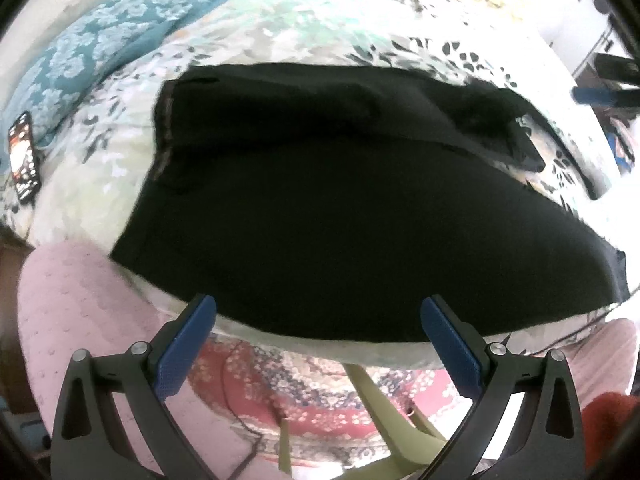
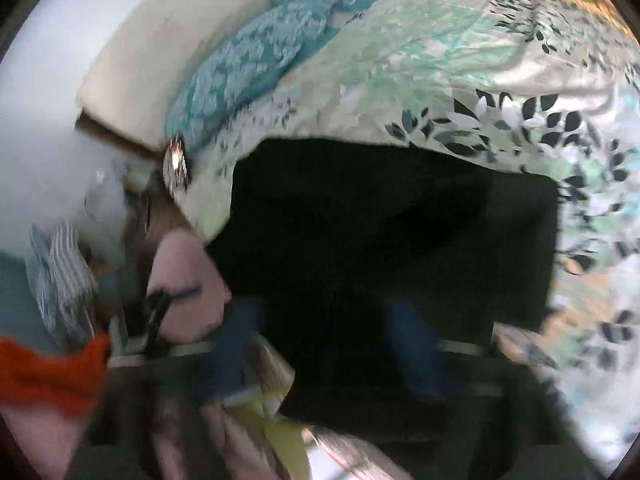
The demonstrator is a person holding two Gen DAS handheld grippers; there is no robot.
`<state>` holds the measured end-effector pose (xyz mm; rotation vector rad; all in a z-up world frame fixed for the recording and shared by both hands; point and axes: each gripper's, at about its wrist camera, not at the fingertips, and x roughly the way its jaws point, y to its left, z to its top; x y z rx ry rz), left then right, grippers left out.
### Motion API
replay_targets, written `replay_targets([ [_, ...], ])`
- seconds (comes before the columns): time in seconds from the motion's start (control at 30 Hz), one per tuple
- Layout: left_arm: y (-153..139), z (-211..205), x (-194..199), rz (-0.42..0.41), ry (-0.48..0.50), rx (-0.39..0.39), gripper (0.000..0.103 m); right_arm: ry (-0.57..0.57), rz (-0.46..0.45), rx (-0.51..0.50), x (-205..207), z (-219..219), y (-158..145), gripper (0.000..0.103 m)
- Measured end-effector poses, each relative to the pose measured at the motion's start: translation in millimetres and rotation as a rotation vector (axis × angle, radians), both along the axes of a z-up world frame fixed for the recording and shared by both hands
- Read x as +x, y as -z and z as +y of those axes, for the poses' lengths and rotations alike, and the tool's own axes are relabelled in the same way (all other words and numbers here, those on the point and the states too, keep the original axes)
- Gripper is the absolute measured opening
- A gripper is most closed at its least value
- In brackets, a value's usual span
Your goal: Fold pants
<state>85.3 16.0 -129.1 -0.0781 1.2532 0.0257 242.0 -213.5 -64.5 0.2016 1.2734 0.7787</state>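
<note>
Limp, light black pants point(image 1: 320, 200) lie folded along the bed's point(image 1: 280, 28) near edge; grip hem corners; left tongs point(image 1: 318, 344) and right tongs point(image 2: 328, 344) both released.

Left gripper point(image 1: 318, 354): black arms w/ silver screws, blue ribbed pads point(image 1: 186, 354).

One pair of black pants point(image 1: 320, 200) is counted at the centre of the left wrist view, one phone point(image 1: 24, 158) at its left edge, one teal patterned pillow point(image 1: 100, 40) at upper left, and one floral bedspread point(image 1: 280, 28) beneath them.
</note>
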Motion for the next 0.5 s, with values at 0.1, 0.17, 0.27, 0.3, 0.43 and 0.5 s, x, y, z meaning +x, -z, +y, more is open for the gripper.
replay_targets([
  [0.1, -1.4, 14.4, -8.8, -0.012, -0.03, 0.009, 0.102, 0.084, -0.14, -0.086, -8.2, -12.6, 0.6, 0.087],
  [0.17, 5.4, 26.4, -10.0, 0.004, -0.067, -0.003, 0.102, 0.064, -0.288, -0.233, -27.4, -14.3, -3.2, 0.087],
  [0.27, 15.5, 36.9, -4.2, 0.038, -0.116, -0.055, 0.102, -0.029, -0.461, -0.407, -75.0, 1.1, 2.9, 0.087],
  [0.3, 16.7, 38.0, -3.0, 0.041, -0.121, -0.068, 0.102, -0.081, -0.513, -0.414, -99.4, 13.8, 8.4, 0.087],
  [0.43, 18.3, 30.1, -1.2, 0.043, -0.093, -0.07, 0.102, -0.315, -0.717, -0.463, -172.3, 80.8, 38.8, 0.085],
  [0.5, 18.3, 23.8, -3.6, 0.045, -0.065, -0.058, 0.102, -0.386, -0.74, -0.504, -185.6, 112.3, 62.7, 0.084],
])
